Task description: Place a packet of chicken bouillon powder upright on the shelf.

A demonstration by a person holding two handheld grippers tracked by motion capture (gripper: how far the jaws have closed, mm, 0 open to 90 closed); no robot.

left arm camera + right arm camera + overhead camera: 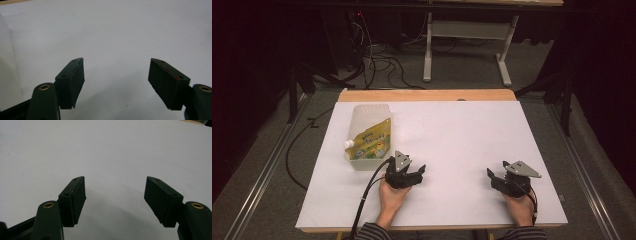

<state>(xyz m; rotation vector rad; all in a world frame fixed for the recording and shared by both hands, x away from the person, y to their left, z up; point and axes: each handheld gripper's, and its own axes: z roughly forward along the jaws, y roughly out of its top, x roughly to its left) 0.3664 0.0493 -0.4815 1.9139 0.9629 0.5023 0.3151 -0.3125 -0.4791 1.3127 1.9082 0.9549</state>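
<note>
A yellow pouch (372, 141) w/ a white cap is seen lying in a clear plastic bin (362, 112), upper left of the white table (462, 140) in the high view. The left gripper (418, 172) is held just right of the bin's near corner, lower centre-left, jaws spread wide w/ nothing between them. The right gripper (495, 175) is seen at lower right, well apart from the bin, jaws likewise wide & empty.
</note>
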